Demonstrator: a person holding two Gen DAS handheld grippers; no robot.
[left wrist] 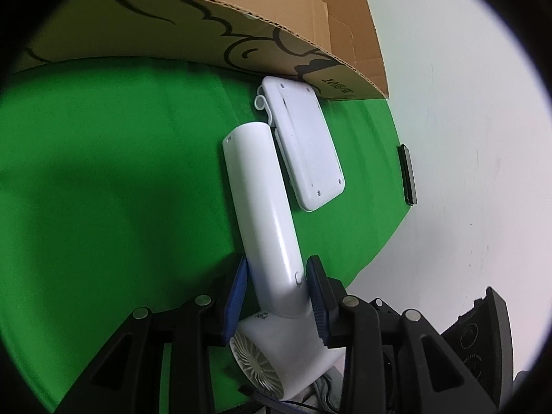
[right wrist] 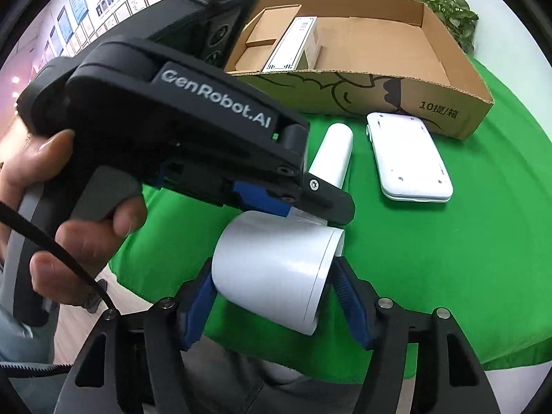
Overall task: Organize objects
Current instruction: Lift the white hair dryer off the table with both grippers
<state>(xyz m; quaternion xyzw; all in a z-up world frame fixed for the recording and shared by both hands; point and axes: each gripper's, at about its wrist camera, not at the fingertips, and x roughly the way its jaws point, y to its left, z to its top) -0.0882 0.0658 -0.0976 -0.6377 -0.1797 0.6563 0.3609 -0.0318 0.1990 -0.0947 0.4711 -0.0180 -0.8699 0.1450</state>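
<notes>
**Both grippers on the white hair dryer**

Green cloth (right wrist: 431, 258) covers the table where I am working, with a pale floor beyond its curved edge and framed papers on the far wall. At the back of the cloth sits an open cardboard box (right wrist: 445, 103) printed with black cloud shapes; inside it, toward its left end, lie a long white carton (right wrist: 293, 45) and smaller brown boxes (right wrist: 262, 34).

My left gripper (left wrist: 276, 276) is clamped on the handle of the white hair dryer (left wrist: 255, 186), blue pads pressing either side just above the bend where handle meets barrel. The handle stretches away from me across the cloth, its far end close to the box front. My left hand (right wrist: 65, 220) is wrapped around that gripper's grey grip.

My right gripper (right wrist: 272, 293) straddles the dryer's fat barrel. The left pad lies against the barrel; on the right pad I cannot tell whether it touches, so I cannot say if this grip is firm.

Beside the handle, to its right, lies a flat white device (right wrist: 408, 155), back up, its far edge tucked against the box. A small dark slab (left wrist: 407, 174) rests at the cloth's edge.
</notes>
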